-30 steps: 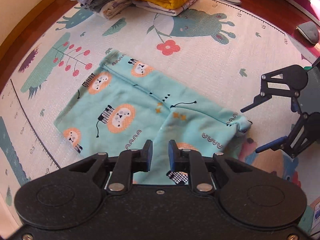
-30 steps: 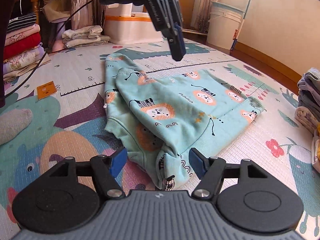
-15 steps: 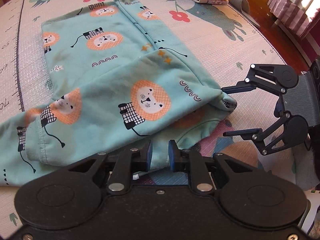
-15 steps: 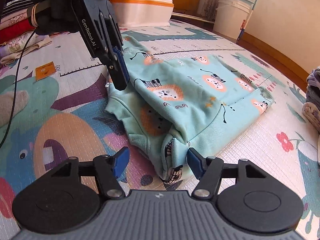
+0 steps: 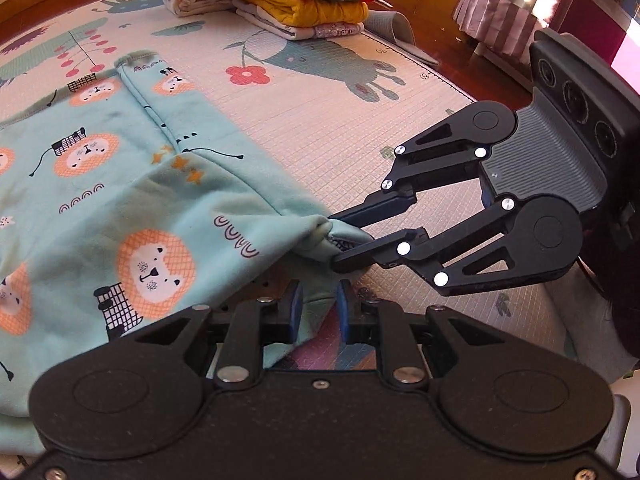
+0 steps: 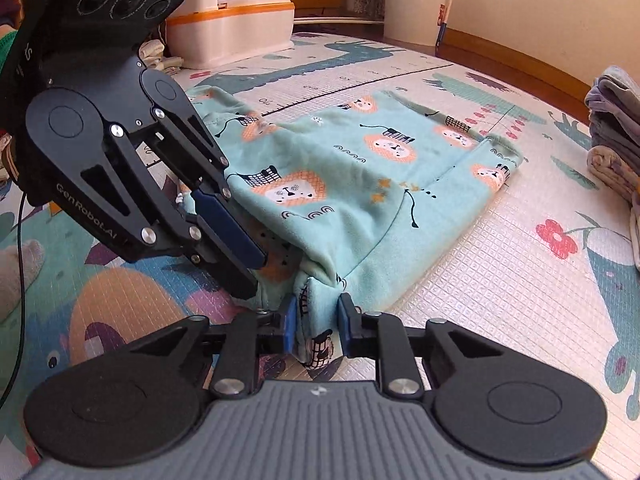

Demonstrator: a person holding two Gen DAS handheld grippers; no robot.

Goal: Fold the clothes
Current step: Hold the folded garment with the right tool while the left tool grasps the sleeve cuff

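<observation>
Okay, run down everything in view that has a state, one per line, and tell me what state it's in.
left gripper: shut on the garment's near edge
right gripper: shut on a bunched corner
teal lion-print garment: partly folded, wrinkled, on the mat
red and yellow clothes stack: folded
grey clothes stack: folded

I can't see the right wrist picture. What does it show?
Both grippers pinch a turquoise lion-print garment on a cartoon play mat: the right gripper grips a bunched corner at the bottom, and the left gripper holds the cloth just beside it. Folded clothes sit far right.
</observation>
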